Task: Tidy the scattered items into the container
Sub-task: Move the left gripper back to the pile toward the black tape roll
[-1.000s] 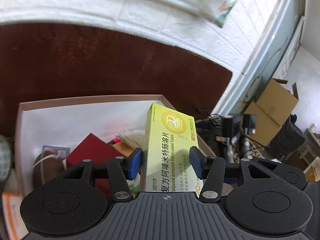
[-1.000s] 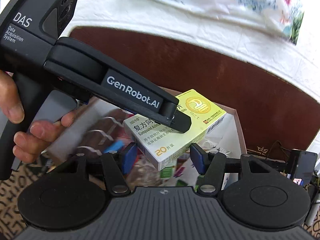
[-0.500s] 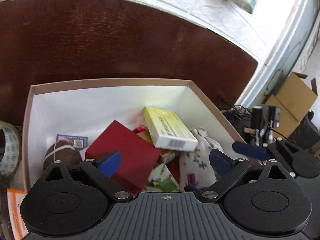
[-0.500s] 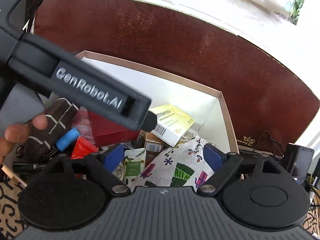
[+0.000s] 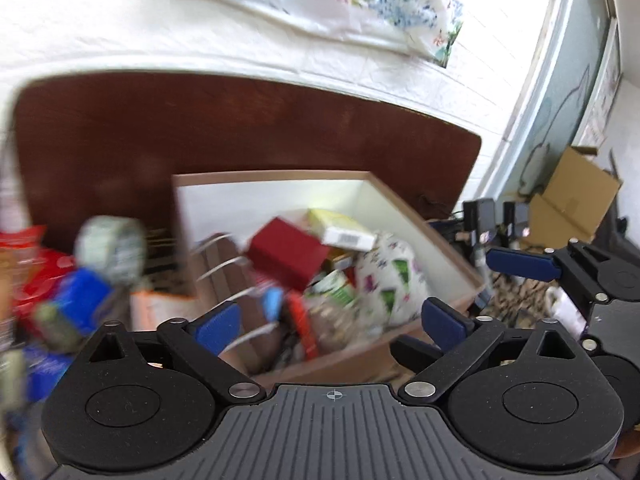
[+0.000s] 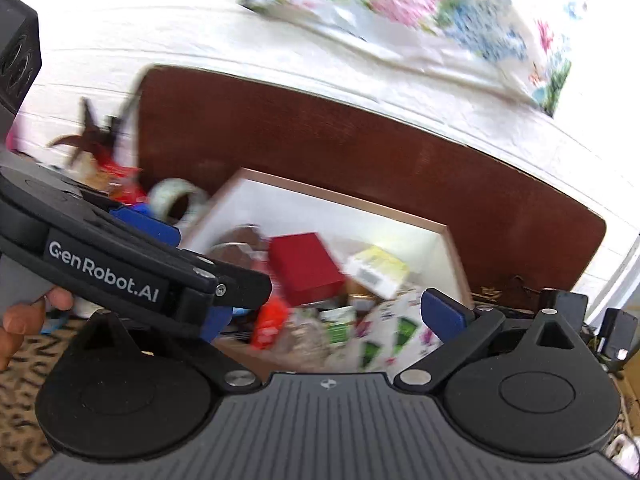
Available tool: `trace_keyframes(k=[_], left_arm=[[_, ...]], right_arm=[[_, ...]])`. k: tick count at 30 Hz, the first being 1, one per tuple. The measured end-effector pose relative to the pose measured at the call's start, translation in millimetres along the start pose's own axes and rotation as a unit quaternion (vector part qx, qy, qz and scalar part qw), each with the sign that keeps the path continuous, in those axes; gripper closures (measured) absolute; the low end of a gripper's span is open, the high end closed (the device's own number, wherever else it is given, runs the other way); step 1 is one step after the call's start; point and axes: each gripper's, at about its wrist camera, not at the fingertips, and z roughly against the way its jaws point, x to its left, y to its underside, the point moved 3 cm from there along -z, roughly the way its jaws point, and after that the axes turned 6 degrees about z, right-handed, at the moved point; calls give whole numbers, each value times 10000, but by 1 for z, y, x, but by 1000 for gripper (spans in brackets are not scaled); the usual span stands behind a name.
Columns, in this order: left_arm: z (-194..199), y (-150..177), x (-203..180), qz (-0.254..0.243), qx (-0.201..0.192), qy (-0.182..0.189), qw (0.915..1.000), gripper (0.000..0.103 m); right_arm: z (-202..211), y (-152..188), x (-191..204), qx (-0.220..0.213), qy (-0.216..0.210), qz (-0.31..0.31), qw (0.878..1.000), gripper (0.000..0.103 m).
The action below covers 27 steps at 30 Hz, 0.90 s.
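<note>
Both grippers have drawn back from the box (image 5: pixel 420 224) since the earlier frames, and the yellow medicine carton (image 5: pixel 340 228), then pinched in the left gripper (image 5: pixel 332 320), now lies loose inside on top of the pile; both sets of jaws have just been opening and stand wide with nothing between them. Left of the box, outside it, sit a tape roll (image 5: pixel 110 250), a blue-capped item and red packets, all blurred. In the right wrist view the left gripper's arm crosses the lower left, masking the near left corner of the box and the left finger of the right gripper (image 6: pixel 332 316). Beside the carton lie a red box (image 5: pixel 286 258), a patterned cloth pouch (image 5: pixel 388 276) and a brown striped item (image 5: pixel 224 268). Beyond the far rim runs a bare strip of brown table (image 5: pixel 240 128) up to a white wall; the right rim meets cables and cardboard boxes
</note>
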Motion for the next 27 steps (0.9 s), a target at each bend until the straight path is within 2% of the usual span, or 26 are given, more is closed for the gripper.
trace_keyframes(k=[4,8,11,14,18,24,27], left_arm=[[56,42,19,-51,-161,-330,9993,0],[101,96,49,275,-211,-537,9980,0],[125,136,76,703,-124,-725,9948,0],[148,166,99,814,-127,-940,9922,0],[170,183,128,1017,-196,-1175,9877,0],[186,188,165,1329,-333,-1612,9774,0],[184,188,179,1515,-316,-1569,9754,0]], right_arm=[[25,10,45,-195,-335,66,9992,1],[46,28,94,-347,-917,-126,9951,1],[54,47,137,-301,-1310,-312,9904,1],[57,61,180,-151,-1626,-460,9855,1],[57,68,221,-27,-1916,-638,9794,1],[51,61,253,89,-2099,-764,9747,1],[44,60,261,148,-2034,-778,9759,1]])
